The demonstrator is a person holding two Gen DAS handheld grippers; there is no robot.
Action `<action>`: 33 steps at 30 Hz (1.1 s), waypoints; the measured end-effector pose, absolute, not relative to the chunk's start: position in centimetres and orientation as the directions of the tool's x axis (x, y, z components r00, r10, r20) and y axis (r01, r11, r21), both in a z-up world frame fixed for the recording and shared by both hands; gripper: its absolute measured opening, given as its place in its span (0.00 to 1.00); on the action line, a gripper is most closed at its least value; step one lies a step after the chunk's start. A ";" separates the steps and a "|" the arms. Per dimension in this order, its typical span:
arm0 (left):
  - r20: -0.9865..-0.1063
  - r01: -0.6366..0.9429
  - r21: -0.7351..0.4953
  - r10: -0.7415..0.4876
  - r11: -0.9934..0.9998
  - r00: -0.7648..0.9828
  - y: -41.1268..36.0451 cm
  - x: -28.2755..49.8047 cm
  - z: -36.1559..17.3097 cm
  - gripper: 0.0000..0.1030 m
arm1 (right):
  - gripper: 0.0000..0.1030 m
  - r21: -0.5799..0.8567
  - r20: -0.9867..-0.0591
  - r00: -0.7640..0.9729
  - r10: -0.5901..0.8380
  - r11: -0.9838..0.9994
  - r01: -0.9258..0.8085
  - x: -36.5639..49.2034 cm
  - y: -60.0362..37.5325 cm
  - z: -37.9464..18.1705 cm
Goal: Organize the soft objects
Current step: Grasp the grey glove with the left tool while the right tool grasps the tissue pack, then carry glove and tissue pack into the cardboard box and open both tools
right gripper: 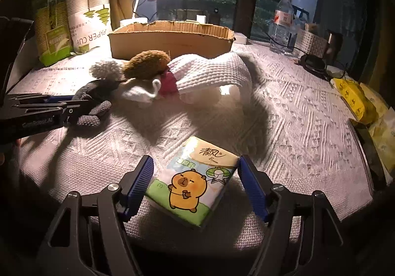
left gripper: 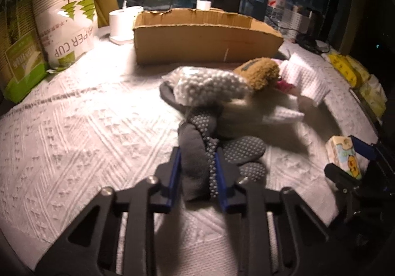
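Note:
My left gripper (left gripper: 197, 172) is shut on a dark grey sock with grip dots (left gripper: 197, 152), which lies on the white cloth; it also shows in the right wrist view (right gripper: 93, 108). Behind it lie a bag of white beads (left gripper: 209, 86), a brown plush (left gripper: 259, 73), a white sock (right gripper: 140, 92) and a white waffle towel (right gripper: 209, 73). My right gripper (right gripper: 195, 182) is open, its jaws on either side of a tissue pack with a capybara picture (right gripper: 192, 182), not touching it. An open cardboard box (left gripper: 202, 34) stands at the back.
Paper cup sleeves (left gripper: 66, 19) stand at the back left, beside a lamp base (left gripper: 123, 22). A water bottle (right gripper: 281, 27) and a white basket (right gripper: 311, 44) are at the back right. Yellow tissue packs (right gripper: 353, 98) lie along the right edge.

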State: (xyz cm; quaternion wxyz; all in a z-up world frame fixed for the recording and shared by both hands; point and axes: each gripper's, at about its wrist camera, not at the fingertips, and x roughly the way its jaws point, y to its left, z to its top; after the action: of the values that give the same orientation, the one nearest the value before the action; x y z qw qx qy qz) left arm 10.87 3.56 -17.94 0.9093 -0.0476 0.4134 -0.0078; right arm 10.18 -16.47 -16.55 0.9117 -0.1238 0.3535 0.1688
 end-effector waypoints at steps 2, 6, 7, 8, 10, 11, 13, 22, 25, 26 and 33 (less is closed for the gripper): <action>-0.746 -0.020 -0.097 -0.060 0.995 0.663 3.6 10.7 -17.7 0.22 | 0.55 -0.113 -0.676 0.702 0.224 0.910 -0.399 10.0 -16.4 -16.2; -0.726 -0.009 -0.127 -0.086 0.992 0.682 3.6 10.0 -16.6 0.21 | 0.55 -0.114 -0.669 0.704 0.237 0.904 -0.412 10.2 -16.4 -15.6; -0.720 -0.004 -0.131 -0.092 0.991 0.688 3.5 9.8 -16.2 0.21 | 0.55 -0.113 -0.669 0.703 0.240 0.903 -0.415 10.2 -16.3 -15.5; -0.712 0.000 -0.139 -0.100 0.990 0.695 3.5 9.6 -15.8 0.21 | 0.55 -0.112 -0.669 0.703 0.242 0.902 -0.418 10.2 -16.2 -15.4; -0.698 0.013 -0.153 -0.117 0.988 0.707 3.4 9.3 -15.1 0.21 | 0.55 -0.112 -0.665 0.704 0.248 0.900 -0.422 10.3 -16.2 -14.9; -0.686 0.021 -0.156 -0.123 0.988 0.717 3.3 9.1 -14.5 0.21 | 0.55 -0.112 -0.662 0.707 0.250 0.899 -0.423 10.3 -16.2 -14.7; -0.670 0.026 -0.161 -0.129 0.987 0.732 3.2 8.8 -13.6 0.21 | 0.55 -0.103 -0.655 0.709 0.261 0.899 -0.426 10.5 -16.2 -14.1; -0.597 0.050 -0.168 -0.142 0.985 0.790 3.3 8.3 -9.6 0.21 | 0.55 -0.070 -0.630 0.712 0.310 0.890 -0.450 11.8 -15.9 -11.4; -0.578 0.046 -0.163 -0.133 0.986 0.805 3.5 8.7 -8.5 0.21 | 0.55 -0.063 -0.619 0.716 0.323 0.888 -0.455 12.6 -15.7 -10.4; -0.572 0.045 -0.160 -0.130 0.986 0.810 3.6 8.9 -8.0 0.21 | 0.55 -0.062 -0.615 0.719 0.325 0.888 -0.455 12.9 -15.7 -10.1; -0.539 0.047 -0.152 -0.122 0.987 0.833 4.0 11.1 -5.8 0.21 | 0.55 -0.068 -0.580 0.741 0.339 0.886 -0.458 15.6 -15.5 -7.7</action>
State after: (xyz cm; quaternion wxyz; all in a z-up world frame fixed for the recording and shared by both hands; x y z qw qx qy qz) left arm 11.07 3.95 -5.81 0.9551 -0.0664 0.2855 -0.0442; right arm 15.57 -15.52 -7.70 0.9272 -0.1034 0.2889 0.2149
